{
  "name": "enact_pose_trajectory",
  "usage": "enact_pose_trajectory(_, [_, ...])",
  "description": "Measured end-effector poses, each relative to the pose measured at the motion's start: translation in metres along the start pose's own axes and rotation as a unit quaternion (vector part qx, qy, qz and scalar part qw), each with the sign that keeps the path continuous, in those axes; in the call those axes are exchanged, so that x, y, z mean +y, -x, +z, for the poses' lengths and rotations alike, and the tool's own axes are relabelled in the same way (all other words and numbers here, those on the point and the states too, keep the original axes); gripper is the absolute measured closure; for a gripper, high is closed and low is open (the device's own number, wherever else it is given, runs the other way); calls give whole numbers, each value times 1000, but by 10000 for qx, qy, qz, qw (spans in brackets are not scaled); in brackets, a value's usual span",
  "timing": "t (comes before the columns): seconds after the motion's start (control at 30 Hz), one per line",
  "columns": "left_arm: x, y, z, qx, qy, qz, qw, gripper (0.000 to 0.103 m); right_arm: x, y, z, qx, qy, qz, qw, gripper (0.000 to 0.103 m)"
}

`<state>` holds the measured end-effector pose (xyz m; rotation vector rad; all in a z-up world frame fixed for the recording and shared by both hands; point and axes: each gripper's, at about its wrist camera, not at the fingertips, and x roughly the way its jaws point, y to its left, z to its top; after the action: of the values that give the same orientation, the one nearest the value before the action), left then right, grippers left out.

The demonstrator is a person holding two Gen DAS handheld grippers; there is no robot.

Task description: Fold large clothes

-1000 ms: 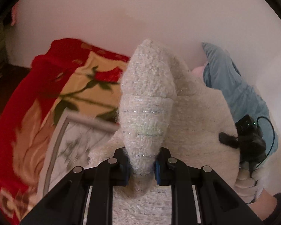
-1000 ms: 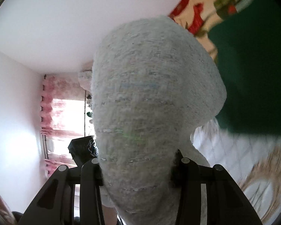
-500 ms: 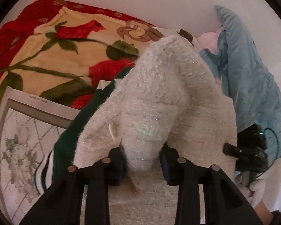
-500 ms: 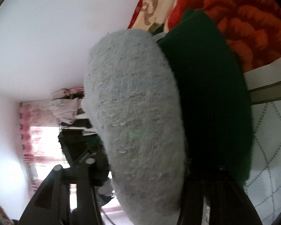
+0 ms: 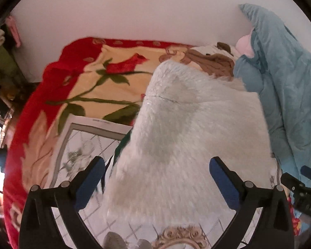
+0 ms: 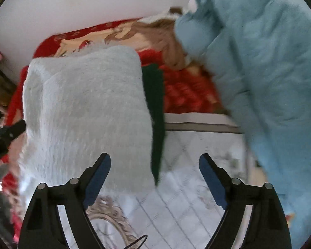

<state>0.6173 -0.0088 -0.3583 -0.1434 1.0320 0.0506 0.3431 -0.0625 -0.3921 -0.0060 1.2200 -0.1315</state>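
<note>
A fluffy white garment (image 5: pixel 188 137) lies folded on the bed, with a dark green layer (image 5: pixel 122 145) showing under its left edge. My left gripper (image 5: pixel 156 169) is open and empty, its jaws wide apart just above the garment's near part. In the right wrist view the same white garment (image 6: pixel 85 112) fills the left half, with the green layer (image 6: pixel 155 108) along its right edge. My right gripper (image 6: pixel 154 166) is open and empty, at the garment's near right corner.
A red and yellow rose blanket (image 5: pixel 76 83) covers the bed, with a white patterned sheet (image 5: pixel 80 145) near me. A light blue quilt (image 5: pixel 290 95) is piled at the right, also large in the right wrist view (image 6: pixel 265 66). A white wall stands behind.
Both grippers were shut on the white garment and carried it down onto the bed. Both have opened and let it go, and it now lies folded over the green layer.
</note>
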Motion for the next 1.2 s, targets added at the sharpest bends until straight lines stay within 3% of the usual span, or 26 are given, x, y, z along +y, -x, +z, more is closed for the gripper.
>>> enact_pose_trajectory(0.3, [-3, 137, -37, -407, -19, -7, 9992, 0, 0, 143, -51, -461, -241, -407, 9978, 13])
enact_pose_trajectory(0.53, [-10, 254, -72, -564, -91, 72, 9983, 0, -12, 277, -110, -753, -412, -440, 9953, 13])
enact_pose_trajectory(0.83, [-12, 380, -113, -968, -30, 244, 9950, 0, -29, 437, -180, -1537, -317, -411, 9867, 13])
enact_pose_trajectory(1.2, [-7, 474, -145, -1464, -180, 238, 9888, 0, -36, 535, -240, -2010, -233, -254, 9790, 13])
